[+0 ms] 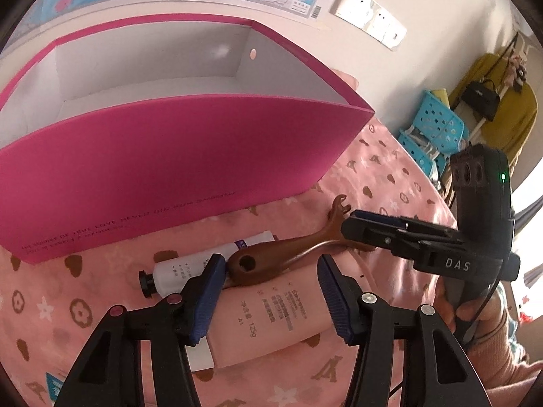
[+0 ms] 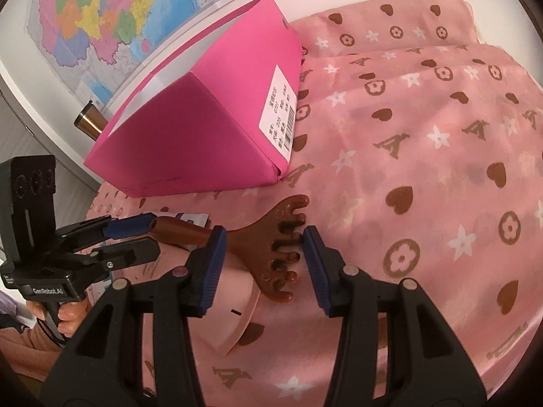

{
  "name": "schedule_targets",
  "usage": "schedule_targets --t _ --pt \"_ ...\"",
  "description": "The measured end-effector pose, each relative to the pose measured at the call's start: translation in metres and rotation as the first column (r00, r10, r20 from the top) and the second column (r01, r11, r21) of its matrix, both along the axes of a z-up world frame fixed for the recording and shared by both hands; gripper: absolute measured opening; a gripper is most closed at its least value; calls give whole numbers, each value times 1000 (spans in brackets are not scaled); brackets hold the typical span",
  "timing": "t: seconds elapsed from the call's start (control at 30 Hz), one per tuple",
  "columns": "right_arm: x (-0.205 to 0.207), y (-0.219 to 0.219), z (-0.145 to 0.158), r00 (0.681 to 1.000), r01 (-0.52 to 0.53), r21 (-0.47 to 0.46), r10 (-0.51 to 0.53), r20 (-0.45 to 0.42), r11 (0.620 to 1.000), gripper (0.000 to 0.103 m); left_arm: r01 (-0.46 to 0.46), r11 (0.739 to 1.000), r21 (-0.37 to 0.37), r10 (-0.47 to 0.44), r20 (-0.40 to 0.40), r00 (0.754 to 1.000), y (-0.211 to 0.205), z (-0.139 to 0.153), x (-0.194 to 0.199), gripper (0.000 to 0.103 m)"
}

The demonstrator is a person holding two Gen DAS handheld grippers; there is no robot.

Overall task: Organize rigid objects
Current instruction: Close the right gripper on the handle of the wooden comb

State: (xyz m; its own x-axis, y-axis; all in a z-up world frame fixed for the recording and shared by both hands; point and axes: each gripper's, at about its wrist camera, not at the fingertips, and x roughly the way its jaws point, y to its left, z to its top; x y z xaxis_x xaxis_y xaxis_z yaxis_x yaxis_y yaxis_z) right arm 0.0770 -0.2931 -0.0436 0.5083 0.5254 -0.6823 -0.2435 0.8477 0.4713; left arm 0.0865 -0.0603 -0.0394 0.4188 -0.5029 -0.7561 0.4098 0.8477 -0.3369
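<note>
We are at the pickup: our right gripper point(image 2: 263, 266) hangs open around the brown massage comb point(image 2: 271, 251), which lies across a pink tube point(image 1: 271, 318). Our left gripper point(image 1: 271, 300) hangs open too. Next, close and carry to the magenta box point(image 1: 163, 156).

Box behind, small things in front

The massager point(image 1: 288, 254) lies across the big tube point(image 1: 271, 318); the small tube point(image 1: 190, 268) lies beside them; the box point(image 1: 163, 156) stands behind.

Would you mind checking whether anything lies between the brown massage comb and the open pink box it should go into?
Nothing visible blocks it. The brown massage comb lies on the pink tube just in front of the pink box, whose open top shows only bare interior. The box's near wall must be lifted over. Both the left gripper and the right gripper are open.
</note>
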Motion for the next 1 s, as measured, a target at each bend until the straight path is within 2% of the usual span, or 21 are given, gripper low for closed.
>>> schedule_targets --t 0.13,0.27,0.47,1.0 --pt "-1 -6 0 1000 3 69 -3 -3 998 50 -14 1000 4 14 9 1000 -2 -1 1 54" --pt "-6 -3 10 999 -34 117 30 34 993 49 11 1000 7 -11 7 1000 -8 -3 -1 51" --pt "-4 -3 8 999 -40 145 36 31 989 49 19 1000 7 -19 25 1000 -8 -5 -3 51" --pt "-14 -7 17 993 -78 137 66 93 988 46 48 998 43 -51 77 996 -13 -1 -15 48"
